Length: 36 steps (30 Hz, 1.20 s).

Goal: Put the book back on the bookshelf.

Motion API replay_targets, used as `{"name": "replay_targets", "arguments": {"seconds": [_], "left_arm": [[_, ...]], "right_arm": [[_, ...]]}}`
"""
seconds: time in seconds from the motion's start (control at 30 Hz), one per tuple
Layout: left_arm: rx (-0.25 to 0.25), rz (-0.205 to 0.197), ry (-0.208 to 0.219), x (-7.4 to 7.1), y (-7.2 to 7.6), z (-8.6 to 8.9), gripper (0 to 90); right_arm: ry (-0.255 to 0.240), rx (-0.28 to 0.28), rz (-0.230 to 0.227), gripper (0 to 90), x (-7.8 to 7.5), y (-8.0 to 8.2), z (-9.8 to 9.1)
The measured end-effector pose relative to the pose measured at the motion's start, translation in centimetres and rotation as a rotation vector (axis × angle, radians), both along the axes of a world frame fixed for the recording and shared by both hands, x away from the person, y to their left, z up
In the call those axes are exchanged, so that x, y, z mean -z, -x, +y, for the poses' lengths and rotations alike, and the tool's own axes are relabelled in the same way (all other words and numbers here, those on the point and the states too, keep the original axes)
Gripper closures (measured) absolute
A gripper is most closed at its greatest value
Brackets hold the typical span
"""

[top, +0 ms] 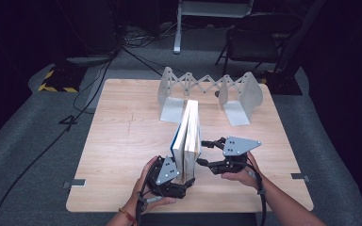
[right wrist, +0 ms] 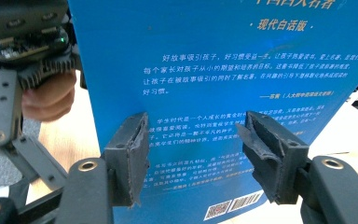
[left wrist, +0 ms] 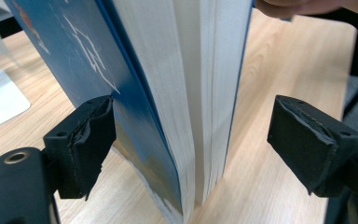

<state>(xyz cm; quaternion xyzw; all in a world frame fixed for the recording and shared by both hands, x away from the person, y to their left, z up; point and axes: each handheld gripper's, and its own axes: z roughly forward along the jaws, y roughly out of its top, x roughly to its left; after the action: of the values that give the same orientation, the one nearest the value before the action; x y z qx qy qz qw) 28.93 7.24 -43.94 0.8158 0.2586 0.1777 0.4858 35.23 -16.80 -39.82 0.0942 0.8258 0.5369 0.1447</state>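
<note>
A thick blue-covered book [top: 189, 134] stands upright on the table, page edges toward me. A seam splits its pages [left wrist: 196, 116], so I cannot tell whether it is one book or two. My left gripper [top: 185, 181] sits at the book's near end, open, with a jaw on each side [left wrist: 198, 129]. The left pad [left wrist: 95, 140] lies against the front cover and the right pad [left wrist: 303, 135] stands well off. My right gripper [top: 202, 153] is open on the book's right side, its tips facing the back cover [right wrist: 205, 70] with nothing between them [right wrist: 199, 149].
A folding metal book rack [top: 209, 92] stands just beyond the book at the back of the wooden table [top: 122, 141]. A black chair [top: 259, 33] and cables [top: 89, 89] lie on the floor behind. Bare wood stretches left of the book.
</note>
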Motion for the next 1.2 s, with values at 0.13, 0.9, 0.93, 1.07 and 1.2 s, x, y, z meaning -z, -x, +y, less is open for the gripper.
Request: {"name": "replay_targets", "arguments": {"seconds": [0.13, 0.9, 0.93, 1.07, 1.2], "left_arm": [[-0.065, -0.006, 0.015, 0.1, 0.1, -1.0, 14.8], [-0.171, -0.064, 0.023, -0.2, -0.8, -1.5, 29.4], [-0.170, -0.063, 0.025, -0.2, -0.8, -1.3, 29.9], [-0.173, -0.063, 0.017, -0.3, -0.6, -0.9, 35.1], [-0.192, -0.055, 0.021, -0.4, -0.6, 0.4, 42.3]], "right_arm": [[-0.007, 0.005, 0.000, 41.7, 0.1, 0.1, 0.1], [-0.032, 0.077, -0.014, 37.0, 0.1, -0.2, -0.5], [-0.036, 0.087, -0.014, 36.9, 0.1, -0.4, -0.8], [-0.032, 0.126, -0.017, 36.3, 0.0, -1.0, -2.1], [-0.004, 0.165, -0.023, 34.1, 0.4, -2.0, -3.9]]}}
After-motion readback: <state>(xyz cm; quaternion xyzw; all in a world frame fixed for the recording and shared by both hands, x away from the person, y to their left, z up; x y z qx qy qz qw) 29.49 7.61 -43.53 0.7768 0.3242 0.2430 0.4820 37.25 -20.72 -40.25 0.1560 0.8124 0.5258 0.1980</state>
